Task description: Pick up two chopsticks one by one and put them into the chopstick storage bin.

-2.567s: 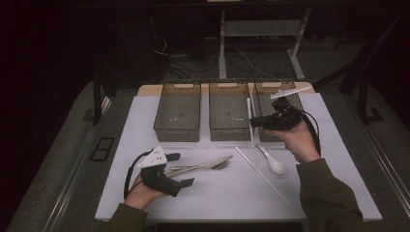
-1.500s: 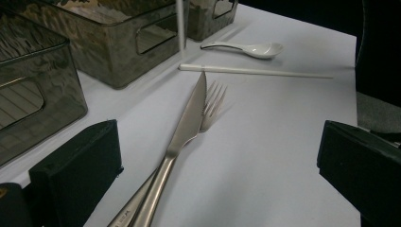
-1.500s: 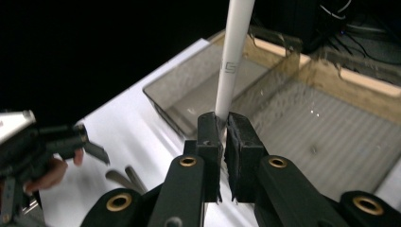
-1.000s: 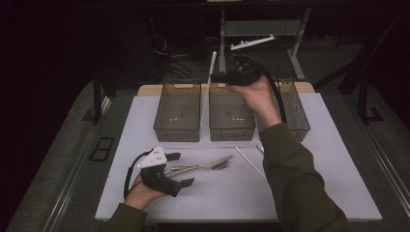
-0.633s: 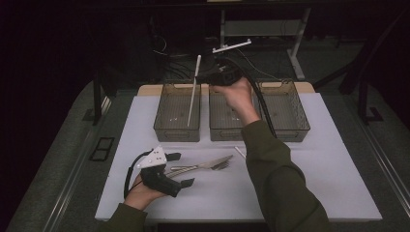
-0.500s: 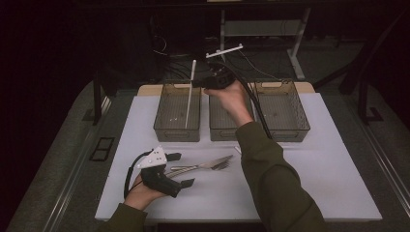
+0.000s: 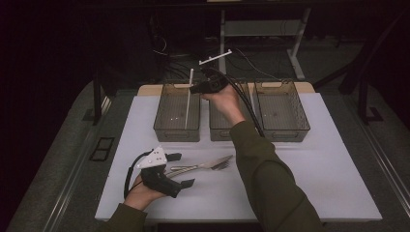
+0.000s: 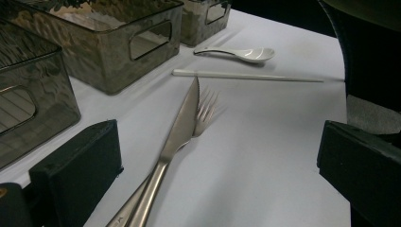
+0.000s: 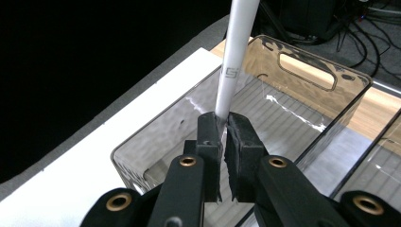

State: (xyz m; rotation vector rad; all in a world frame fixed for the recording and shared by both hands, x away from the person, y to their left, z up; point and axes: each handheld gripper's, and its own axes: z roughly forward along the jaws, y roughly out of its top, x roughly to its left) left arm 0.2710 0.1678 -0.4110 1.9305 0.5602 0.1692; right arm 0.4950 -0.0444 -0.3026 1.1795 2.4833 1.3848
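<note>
The right tongs (image 7: pixel 193 89) are clamped on a long white plastic chopstick (image 7: pixel 188 99), the two black jaws pressed close together with the stick pinched between them. In the right gripper view the chopstick (image 9: pixel 235 61) rises steeply from the jaws and carries a small grey printed mark partway up. In the high view the stick stands nearly upright over the leftmost smoky transparent plastic bin (image 7: pixel 177 133), with its lower end down inside that bin near the floor and its upper end above the far rim. The right gripper view shows the same bin (image 9: pixel 156 137) directly beneath the jaws, with its ribbed floor and a slot handle in the far wall.

Taking the leftmost bin as the landmark: a middle smoky bin (image 7: pixel 220 134) stands just beside it to the right, partly behind the person's right hand and dark green sleeve (image 7: pixel 270 183), and a third smoky bin (image 7: pixel 285 133) stands further right again. All three sit in a row on the white desk (image 7: pixel 333 169).

Nearer the person than the leftmost bin, the left tongs (image 7: pixel 181 170) rest on the desk with the jaws standing wide apart and nothing between the pads. A shiny steel table knife (image 8: pixel 182 125) and a steel fork (image 8: pixel 204 113) lie together on the desk just beyond those jaws, the knife overlapping the fork. In the left gripper view, further off, a second white chopstick (image 8: pixel 246 75) lies flat on the desk, and a white ceramic soup spoon (image 8: pixel 243 53) lies just past it, close to the bins.
</note>
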